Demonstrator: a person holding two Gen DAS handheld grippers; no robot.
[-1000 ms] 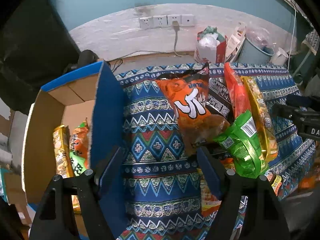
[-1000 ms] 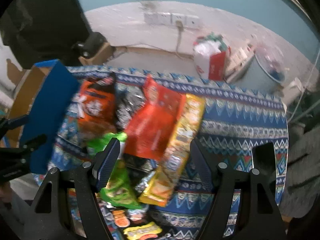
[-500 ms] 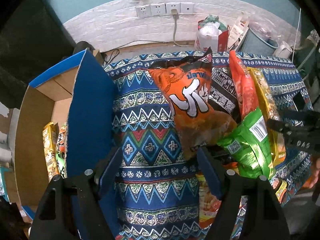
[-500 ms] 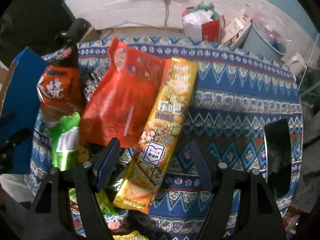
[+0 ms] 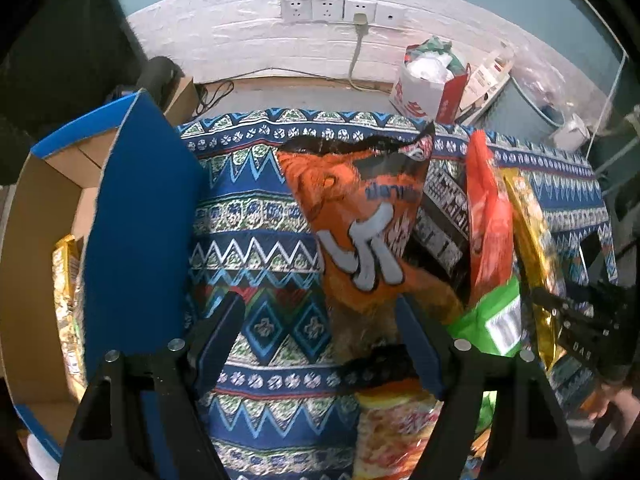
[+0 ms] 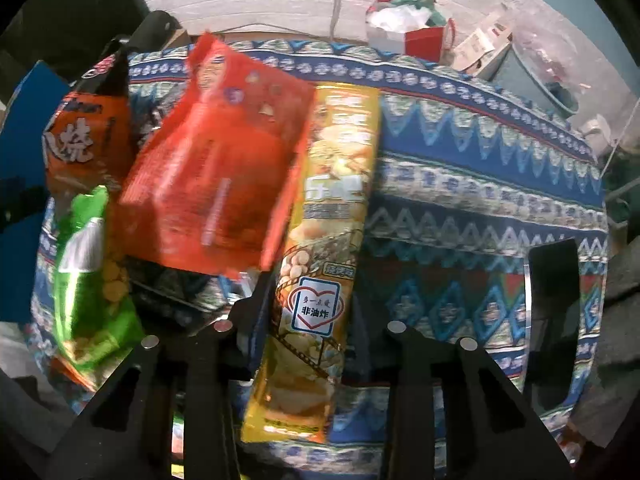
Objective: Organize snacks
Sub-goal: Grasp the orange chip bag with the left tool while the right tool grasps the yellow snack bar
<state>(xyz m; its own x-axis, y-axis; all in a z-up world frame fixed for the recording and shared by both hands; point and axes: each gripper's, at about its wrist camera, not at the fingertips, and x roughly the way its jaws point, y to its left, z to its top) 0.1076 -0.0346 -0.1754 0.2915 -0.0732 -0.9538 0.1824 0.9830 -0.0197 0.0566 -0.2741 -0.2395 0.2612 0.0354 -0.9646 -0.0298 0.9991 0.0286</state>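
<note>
The patterned tablecloth carries a heap of snack bags, and a blue cardboard box with packets already inside stands at its left edge. The left gripper hangs spread and empty over cloth beside the orange bag. The right gripper has closed in around the long yellow packet (full pinch is hard to confirm). Squeeze mid-width and lift straight, so the overlapping red bag slides off cleanly.

left tongs: black, blue pads, silver screws | right tongs: same
</note>
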